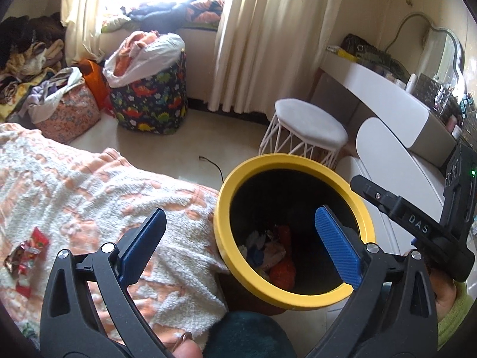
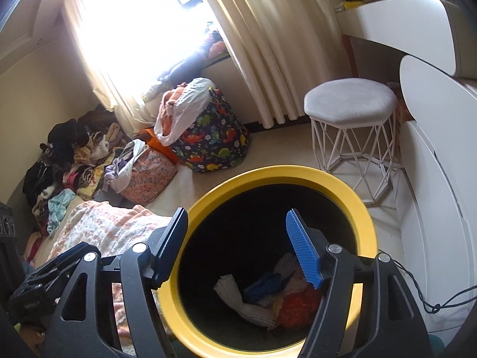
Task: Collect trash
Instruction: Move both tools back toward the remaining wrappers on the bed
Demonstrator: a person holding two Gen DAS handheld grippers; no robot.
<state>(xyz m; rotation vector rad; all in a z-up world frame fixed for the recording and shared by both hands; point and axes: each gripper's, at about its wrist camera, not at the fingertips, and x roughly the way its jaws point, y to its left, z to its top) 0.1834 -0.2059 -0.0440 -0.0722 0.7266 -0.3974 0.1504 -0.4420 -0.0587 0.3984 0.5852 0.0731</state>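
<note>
A bin with a yellow rim [image 1: 293, 161] [image 2: 283, 173] and a black inside stands on the floor beside the bed. Crumpled trash [image 1: 274, 253] [image 2: 268, 295] lies at its bottom: white, blue and orange pieces. My left gripper [image 1: 238, 211] hangs open over the bin's left rim with nothing between its blue pads. My right gripper [image 2: 236, 211] is open above the bin's mouth, also with nothing in it. One of its black fingers [image 1: 372, 194] shows at the right of the left wrist view. A red and silver wrapper [image 1: 26, 250] lies on the bed's blanket [image 1: 89, 185].
A white stool [image 1: 310, 122] [image 2: 348, 98] stands behind the bin, next to a white dressing table [image 1: 387, 89]. A dinosaur-print basket [image 1: 149, 101] [image 2: 211, 140] and piles of clothes sit by the curtain. A dark cable [image 1: 213, 167] lies on the floor.
</note>
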